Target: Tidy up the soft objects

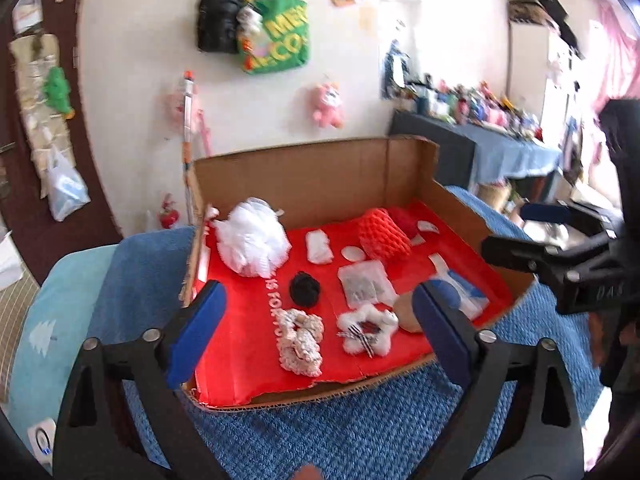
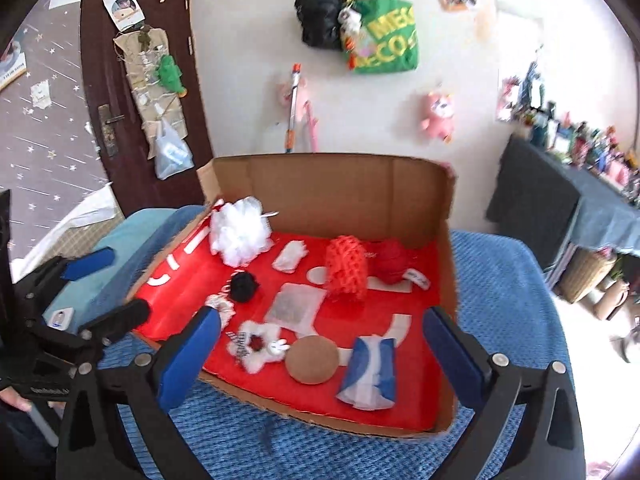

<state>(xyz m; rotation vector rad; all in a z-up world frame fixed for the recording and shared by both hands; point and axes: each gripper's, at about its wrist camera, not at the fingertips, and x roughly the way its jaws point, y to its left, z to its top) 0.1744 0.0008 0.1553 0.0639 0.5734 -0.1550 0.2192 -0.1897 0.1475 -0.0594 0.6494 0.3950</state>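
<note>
Red-lined cardboard tray (image 2: pixel 446 240) lies just ahead of my left claw (image 1: pixel 320 336) and right claw (image 2: pixel 320 352), both released and empty; soft objects, white bath pouf (image 2: pixel 240 232) included, rest inside.

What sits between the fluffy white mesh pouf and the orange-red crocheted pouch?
A small white cloth wad lies between the mesh pouf and crocheted pouch, in both wrist views.

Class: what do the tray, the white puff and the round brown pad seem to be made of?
Tray: corrugated cardboard, matt brown; fluted edge shows at the front.
White puff: gathered plastic mesh, probably; slightly shiny ruffles.
Round brown pad: possibly sponge or cork; dull, finely grained surface, too blurred to settle.
</note>
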